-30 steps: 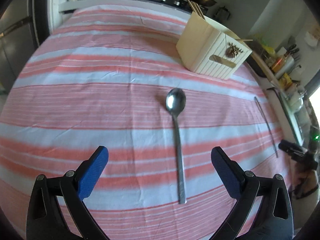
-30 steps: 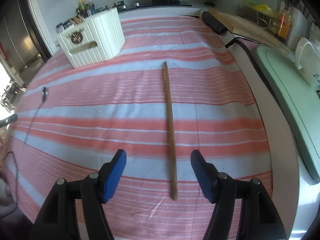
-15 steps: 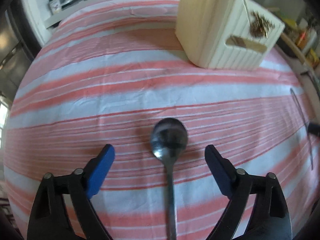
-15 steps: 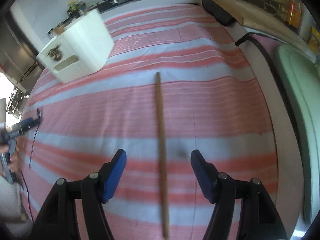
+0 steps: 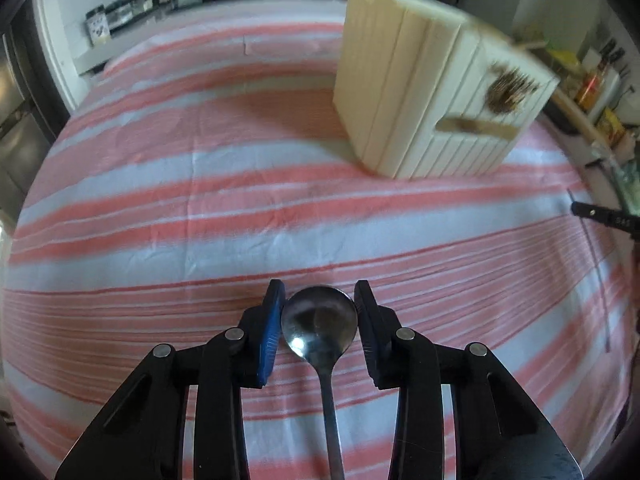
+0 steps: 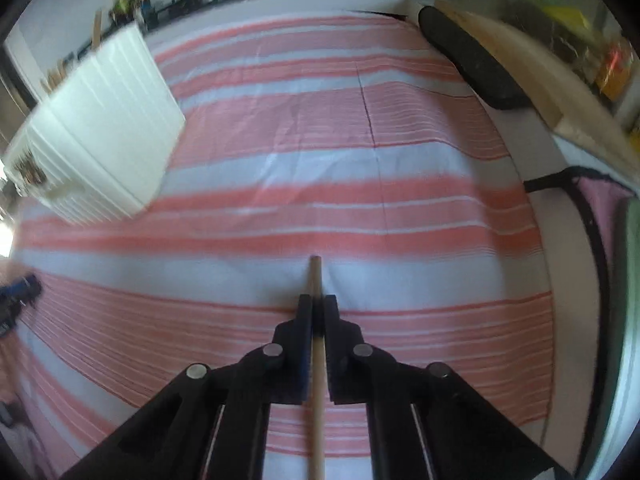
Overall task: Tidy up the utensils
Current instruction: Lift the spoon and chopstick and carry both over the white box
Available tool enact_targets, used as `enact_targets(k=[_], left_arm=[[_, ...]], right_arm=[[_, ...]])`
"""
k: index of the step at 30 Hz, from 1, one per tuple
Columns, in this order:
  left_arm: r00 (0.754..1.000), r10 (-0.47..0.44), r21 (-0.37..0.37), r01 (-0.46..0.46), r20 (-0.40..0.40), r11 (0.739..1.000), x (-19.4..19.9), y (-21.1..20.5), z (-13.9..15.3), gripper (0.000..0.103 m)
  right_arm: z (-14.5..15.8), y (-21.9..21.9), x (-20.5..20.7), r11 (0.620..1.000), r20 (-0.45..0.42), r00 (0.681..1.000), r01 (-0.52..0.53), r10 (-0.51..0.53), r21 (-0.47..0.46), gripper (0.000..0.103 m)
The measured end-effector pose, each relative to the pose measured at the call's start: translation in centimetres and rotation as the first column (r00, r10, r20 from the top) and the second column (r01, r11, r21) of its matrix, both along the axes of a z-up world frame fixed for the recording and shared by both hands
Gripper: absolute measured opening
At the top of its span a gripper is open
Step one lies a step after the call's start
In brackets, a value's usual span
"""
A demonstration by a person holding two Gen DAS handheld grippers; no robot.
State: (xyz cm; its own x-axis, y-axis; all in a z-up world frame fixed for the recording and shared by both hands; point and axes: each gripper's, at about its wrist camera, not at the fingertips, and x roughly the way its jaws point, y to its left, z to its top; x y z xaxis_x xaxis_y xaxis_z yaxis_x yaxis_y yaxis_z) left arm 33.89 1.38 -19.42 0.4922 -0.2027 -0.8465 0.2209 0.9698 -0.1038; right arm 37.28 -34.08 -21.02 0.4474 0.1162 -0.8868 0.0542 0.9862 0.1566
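A metal spoon (image 5: 320, 320) lies on the red and white striped cloth (image 5: 200, 208), handle toward the camera. My left gripper (image 5: 320, 296) has its jaws closing on the spoon's bowl, and both blue pads touch the bowl's edges. A thin wooden chopstick (image 6: 315, 276) lies on the cloth, and my right gripper (image 6: 318, 300) is shut on it near its far tip. The cream slatted utensil box (image 5: 420, 100) stands at the back right in the left wrist view. In the right wrist view the box (image 6: 104, 132) is at the left, with sticks rising out of it.
A black oblong object (image 6: 472, 60) and a wooden board (image 6: 540, 80) lie along the cloth's far right edge. A dark cable (image 6: 592, 220) runs down the right side. Bottles and jars (image 5: 132, 4) line the counter behind.
Both grippers moved forward along their utensils and closed: the left from wide open onto the spoon's bowl, the right onto the chopstick near its far tip. The box looms closer.
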Motion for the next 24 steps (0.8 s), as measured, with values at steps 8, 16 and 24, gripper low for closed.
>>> enact_targets(k=[8,16,24], left_arm=[[0.985,-0.053,-0.106,0.071,0.164,0.992,-4.9,0.5,8.2,0.036],[0.963,-0.077,-0.181,0.127,0.259,0.975,-7.4,1.2,13.5,0.036],[0.942,-0.059,-0.279,0.158,0.331,0.947,-5.7,2.2,20.1,0.036]], right_arm=[[9.5,1.0,-7.5,0.992,0.283,0.958,-0.076,0.044,0.100,0.006],[15.3,2.8,-11.6,0.995,0.452,0.889,-0.096,0.075,0.024,0.006],[21.4,2.8,-8.9,0.999,0.571,0.820,-0.038,0.031,0.001,0.006]])
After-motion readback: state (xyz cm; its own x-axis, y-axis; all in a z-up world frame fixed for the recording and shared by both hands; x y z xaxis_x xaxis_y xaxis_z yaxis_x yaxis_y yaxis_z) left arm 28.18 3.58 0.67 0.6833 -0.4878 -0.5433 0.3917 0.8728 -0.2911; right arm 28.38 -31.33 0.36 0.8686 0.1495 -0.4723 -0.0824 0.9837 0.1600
